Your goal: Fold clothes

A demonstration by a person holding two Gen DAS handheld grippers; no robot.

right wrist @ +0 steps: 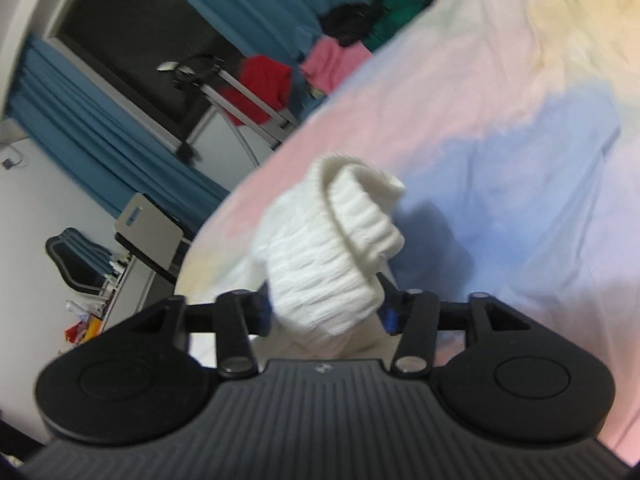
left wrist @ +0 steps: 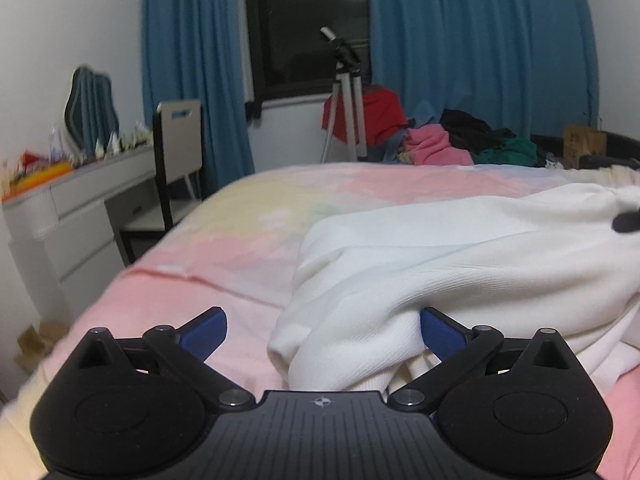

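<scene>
A white knit sweater (left wrist: 460, 264) lies crumpled on the right half of the pastel bedspread (left wrist: 240, 216). My left gripper (left wrist: 324, 320) is open and low over the bed. Its blue fingers (left wrist: 208, 330) stand wide apart, and the sweater's near edge bulges up between them. In the right wrist view my right gripper (right wrist: 326, 310) is shut on a bunched, ribbed end of the sweater (right wrist: 332, 248), held up above the bedspread (right wrist: 500, 120). A dark blurred tip (left wrist: 626, 222) shows at the sweater's far right edge in the left wrist view.
A grey desk with drawers (left wrist: 80, 208) and a chair (left wrist: 180, 148) stand left of the bed. Beyond the far edge are a tripod (left wrist: 348, 92), a pile of coloured clothes (left wrist: 460, 140) and a cardboard box (left wrist: 584, 146), before blue curtains (left wrist: 192, 60).
</scene>
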